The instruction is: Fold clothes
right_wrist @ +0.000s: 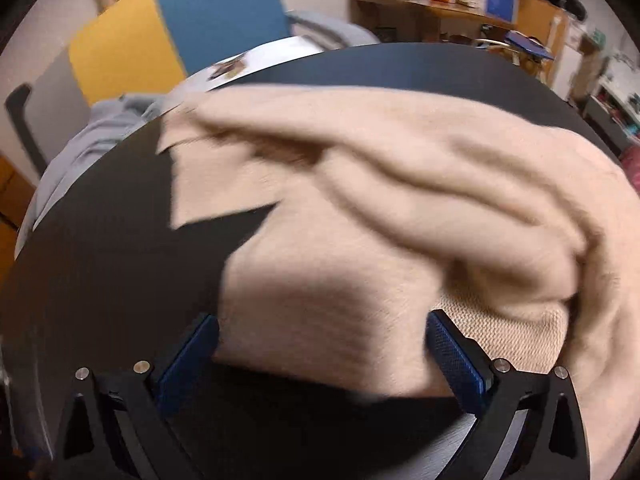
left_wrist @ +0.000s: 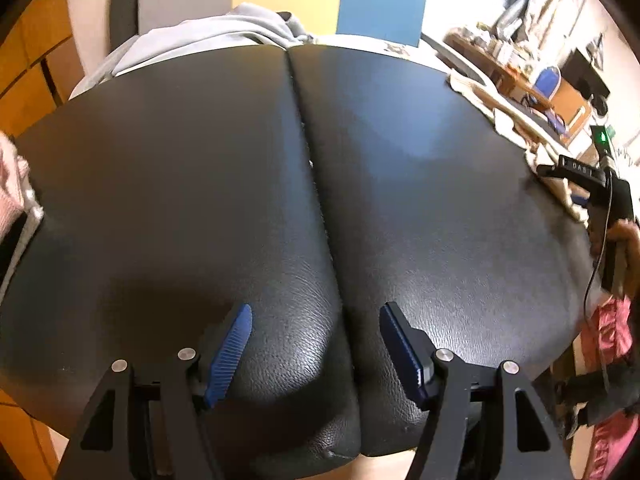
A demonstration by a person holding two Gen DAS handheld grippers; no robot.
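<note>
Both views look forward along their own jaws, low and close over the black tabletop [left_wrist: 200,184]. They share it (and the yellow-and-blue panel [right_wrist: 168,36] behind); the left view faces bare surface.

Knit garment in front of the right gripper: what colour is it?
Pale beige or cream, plain with no pattern; the sweater shows best in the right wrist view.

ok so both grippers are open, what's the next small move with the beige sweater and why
Probably ease the right gripper forward and close on the beige sweater's near hem, which already lies between its open jaws. The left gripper hangs open over bare black tabletop.
</note>
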